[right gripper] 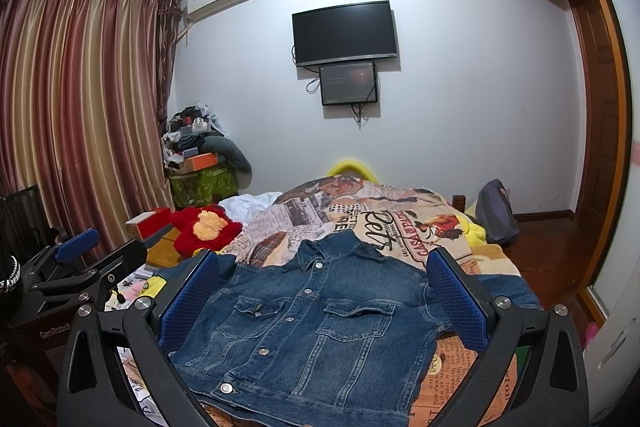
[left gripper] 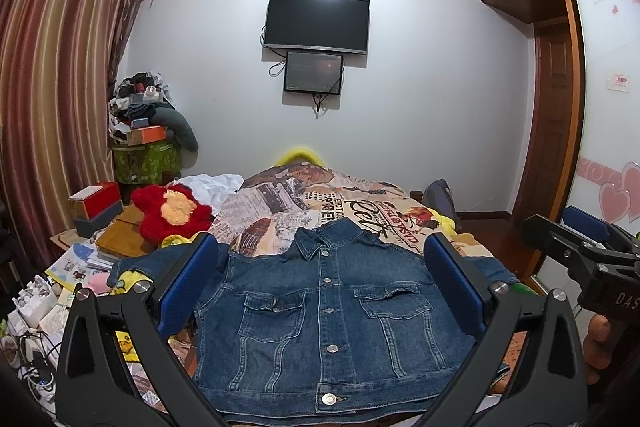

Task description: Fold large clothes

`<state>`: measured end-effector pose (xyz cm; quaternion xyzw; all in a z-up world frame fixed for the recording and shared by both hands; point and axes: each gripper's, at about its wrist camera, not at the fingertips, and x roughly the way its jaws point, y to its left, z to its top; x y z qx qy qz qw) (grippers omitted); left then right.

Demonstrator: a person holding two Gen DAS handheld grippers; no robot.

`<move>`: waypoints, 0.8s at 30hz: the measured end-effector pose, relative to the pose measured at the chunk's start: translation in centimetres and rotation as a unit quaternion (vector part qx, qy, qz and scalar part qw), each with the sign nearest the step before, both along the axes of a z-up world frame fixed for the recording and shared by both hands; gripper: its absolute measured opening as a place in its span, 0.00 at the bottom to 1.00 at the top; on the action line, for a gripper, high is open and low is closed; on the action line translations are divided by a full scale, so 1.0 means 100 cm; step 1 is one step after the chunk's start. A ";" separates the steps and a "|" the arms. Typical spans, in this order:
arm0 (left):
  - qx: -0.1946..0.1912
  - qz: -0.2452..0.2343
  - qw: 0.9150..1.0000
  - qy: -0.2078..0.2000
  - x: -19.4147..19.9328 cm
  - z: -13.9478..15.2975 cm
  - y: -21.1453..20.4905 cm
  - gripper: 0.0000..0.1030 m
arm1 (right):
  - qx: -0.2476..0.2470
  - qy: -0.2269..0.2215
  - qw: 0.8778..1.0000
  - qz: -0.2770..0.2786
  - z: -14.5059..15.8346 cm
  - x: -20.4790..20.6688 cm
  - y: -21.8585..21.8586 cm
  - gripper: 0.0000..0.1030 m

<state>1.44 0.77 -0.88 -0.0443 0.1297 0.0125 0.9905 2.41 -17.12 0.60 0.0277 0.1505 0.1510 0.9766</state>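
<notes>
A blue denim jacket [left gripper: 320, 315] lies flat and buttoned, front up, on the printed bedspread [left gripper: 320, 199], collar away from me, sleeves spread to both sides. It also shows in the right wrist view [right gripper: 308, 327]. My left gripper [left gripper: 320, 291] is open and empty, held above the jacket's near half. My right gripper [right gripper: 320, 299] is open and empty too, above the same jacket. The right gripper shows at the right edge of the left wrist view [left gripper: 580, 247]. The left gripper shows at the left of the right wrist view [right gripper: 92, 255].
A red and yellow plush toy [left gripper: 172, 211] lies left of the bedspread. Boxes, books and cables [left gripper: 72, 267] crowd the left side. A cluttered green bin [left gripper: 144, 155] stands by the curtain. A dark bag [right gripper: 496, 211] sits at the bed's right. A wardrobe [left gripper: 600, 107] is on the right.
</notes>
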 end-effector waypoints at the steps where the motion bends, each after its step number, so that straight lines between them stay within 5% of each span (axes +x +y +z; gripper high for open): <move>1: -0.001 0.000 1.000 0.001 0.001 0.000 0.000 1.00 | 0.000 0.000 1.000 0.000 0.000 0.000 0.000 1.00; 24: 0.004 -0.005 1.000 -0.001 -0.001 -0.003 0.000 1.00 | 0.002 0.003 1.000 0.000 -0.001 0.003 0.000 1.00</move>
